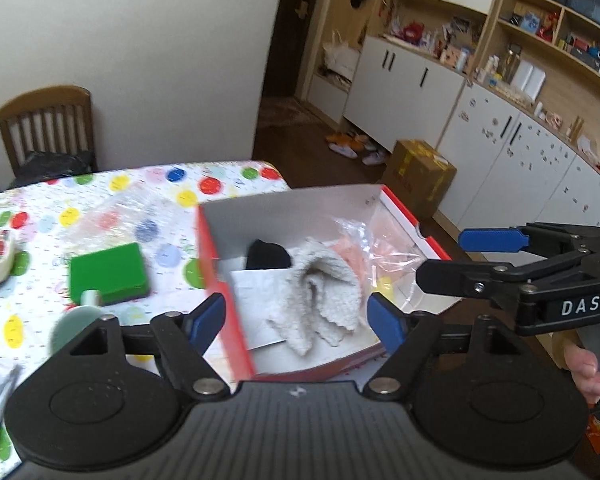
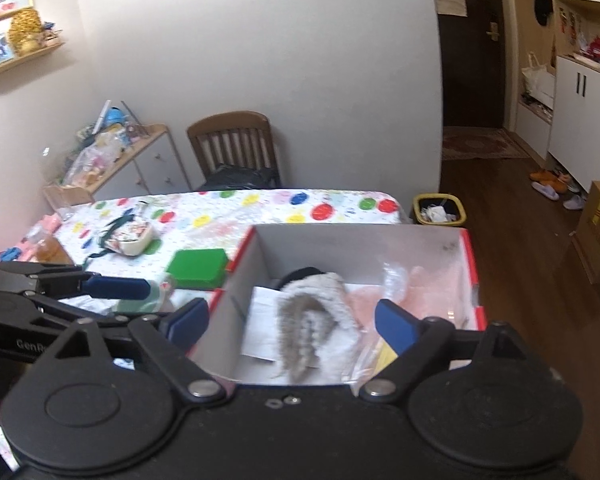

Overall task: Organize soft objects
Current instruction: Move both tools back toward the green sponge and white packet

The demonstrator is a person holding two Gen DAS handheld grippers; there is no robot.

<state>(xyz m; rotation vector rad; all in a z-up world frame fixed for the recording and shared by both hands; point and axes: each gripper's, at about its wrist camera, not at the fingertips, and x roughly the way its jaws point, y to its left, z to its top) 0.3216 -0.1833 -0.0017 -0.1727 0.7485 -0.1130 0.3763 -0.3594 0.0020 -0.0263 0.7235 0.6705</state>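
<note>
A red shoebox (image 1: 220,280) with a white inside stands on the dotted tablecloth; it also shows in the right wrist view (image 2: 470,256). In it lie a fluffy cream cloth (image 1: 320,300) (image 2: 316,312), a black soft item (image 1: 266,256), a pink item in a clear bag (image 1: 376,248) (image 2: 412,292) and a white paper (image 1: 256,292). My left gripper (image 1: 298,316) is open and empty above the box's near edge. My right gripper (image 2: 292,322) is open and empty over the box; it shows from the side in the left wrist view (image 1: 452,256).
A green box (image 1: 108,272) (image 2: 198,266) lies left of the shoebox. A patterned pouch (image 2: 130,236) and clear plastic wrap (image 1: 112,212) lie on the table. A wooden chair (image 2: 234,144) stands behind it. A bin (image 2: 440,210) and cardboard box (image 1: 418,176) stand on the floor.
</note>
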